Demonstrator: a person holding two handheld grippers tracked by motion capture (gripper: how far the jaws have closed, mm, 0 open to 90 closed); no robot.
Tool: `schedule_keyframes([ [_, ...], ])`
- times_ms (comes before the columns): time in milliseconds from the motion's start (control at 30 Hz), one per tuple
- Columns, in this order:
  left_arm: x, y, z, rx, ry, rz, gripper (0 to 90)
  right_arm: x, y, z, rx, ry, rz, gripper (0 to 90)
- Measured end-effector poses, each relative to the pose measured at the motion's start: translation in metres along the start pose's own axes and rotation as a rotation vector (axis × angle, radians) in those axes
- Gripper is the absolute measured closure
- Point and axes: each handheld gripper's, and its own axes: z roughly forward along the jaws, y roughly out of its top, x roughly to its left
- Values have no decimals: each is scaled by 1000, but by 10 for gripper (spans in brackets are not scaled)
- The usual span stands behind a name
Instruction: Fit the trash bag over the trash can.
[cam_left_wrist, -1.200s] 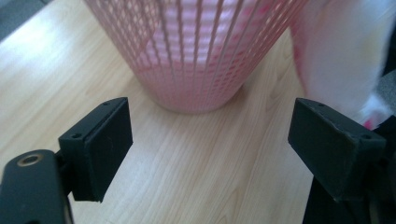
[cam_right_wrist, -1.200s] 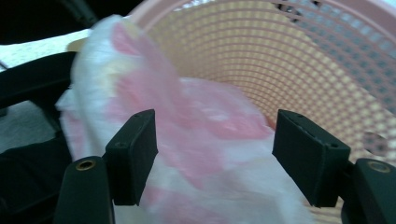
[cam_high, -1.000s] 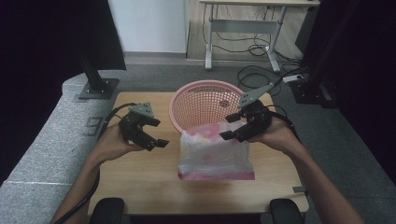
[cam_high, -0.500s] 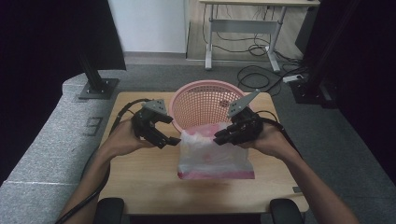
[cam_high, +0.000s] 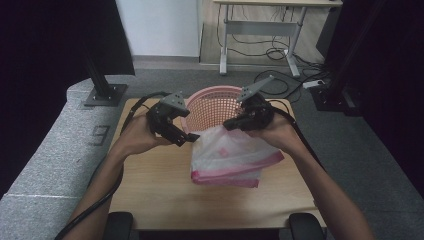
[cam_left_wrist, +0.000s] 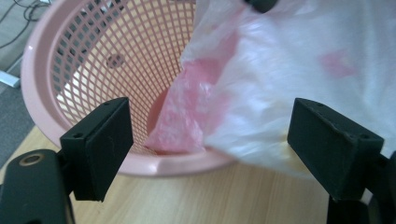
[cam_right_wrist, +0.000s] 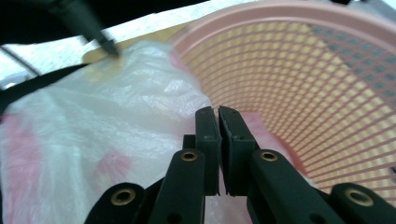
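Note:
A white and pink plastic bag (cam_high: 227, 159) lies on the wooden table (cam_high: 150, 195), with its far edge lifted toward a pink mesh basket (cam_high: 212, 106). My right gripper (cam_high: 230, 124) is shut on that lifted edge, and its jaws press together (cam_right_wrist: 218, 116) over the bag (cam_right_wrist: 93, 140) beside the basket (cam_right_wrist: 303, 70). My left gripper (cam_high: 189, 137) is open at the bag's left upper corner. Between its wide jaws (cam_left_wrist: 217, 144) the bag (cam_left_wrist: 289, 70) drapes over the basket rim (cam_left_wrist: 70, 60).
A grey padded surface (cam_high: 50, 150) runs along the table's left side, with a black stand base (cam_high: 104, 94) at its far end. Behind the table are a desk frame (cam_high: 260, 35) and cables on the floor (cam_high: 280, 80).
My left gripper has moved right up to the bag's edge. My right gripper has carried the bag's top edge left and up toward the basket.

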Motion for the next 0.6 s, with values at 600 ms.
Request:
schedule_keyframes([
  [600, 11, -7, 27, 61, 45, -11, 142, -51, 2, 13, 39, -170, 95, 603],
])
